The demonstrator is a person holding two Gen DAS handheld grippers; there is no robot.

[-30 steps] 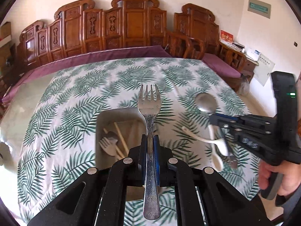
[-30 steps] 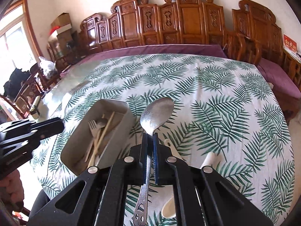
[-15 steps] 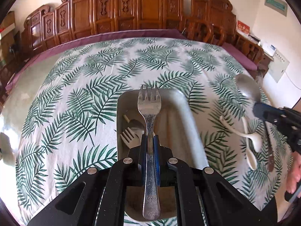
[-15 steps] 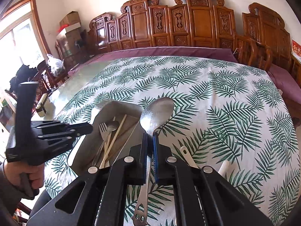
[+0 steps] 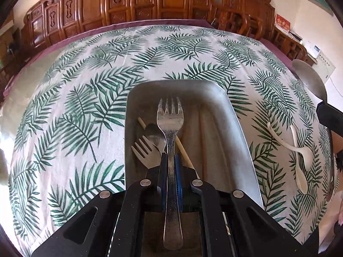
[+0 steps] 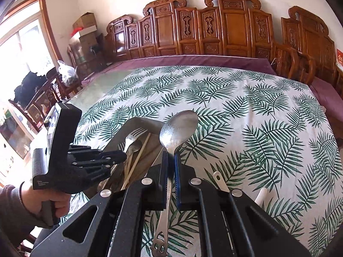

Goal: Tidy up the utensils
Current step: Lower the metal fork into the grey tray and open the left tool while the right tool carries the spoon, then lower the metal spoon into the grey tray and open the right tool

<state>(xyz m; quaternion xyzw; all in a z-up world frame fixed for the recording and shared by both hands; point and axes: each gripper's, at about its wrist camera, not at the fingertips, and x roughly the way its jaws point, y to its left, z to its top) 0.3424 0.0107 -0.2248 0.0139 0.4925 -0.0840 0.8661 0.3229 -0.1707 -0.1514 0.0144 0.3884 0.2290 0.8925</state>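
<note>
Left claw [image 5: 170, 167] clamped on a fork [image 5: 170, 124], held lengthwise above the metal tray [image 5: 231, 128], tines forward. Tray sits on the leaf-print worktop [image 5: 85, 98] and already holds a second fork [image 5: 145, 152], a small spoon [image 5: 153, 131] and a chopstick [image 5: 182, 147]

Right claw [image 6: 170, 167] grips a large spoon [image 6: 178, 128] by its handle, bowl up, near the tray's right edge

Two white spoons [image 5: 300, 150] lie loose on the cloth, right of the tray

Judged step: deposit fork. Best lowered until close over the tray floor, handle parallel to the long wall, then released, so it lands flat beside the others and does not bounce out
</note>
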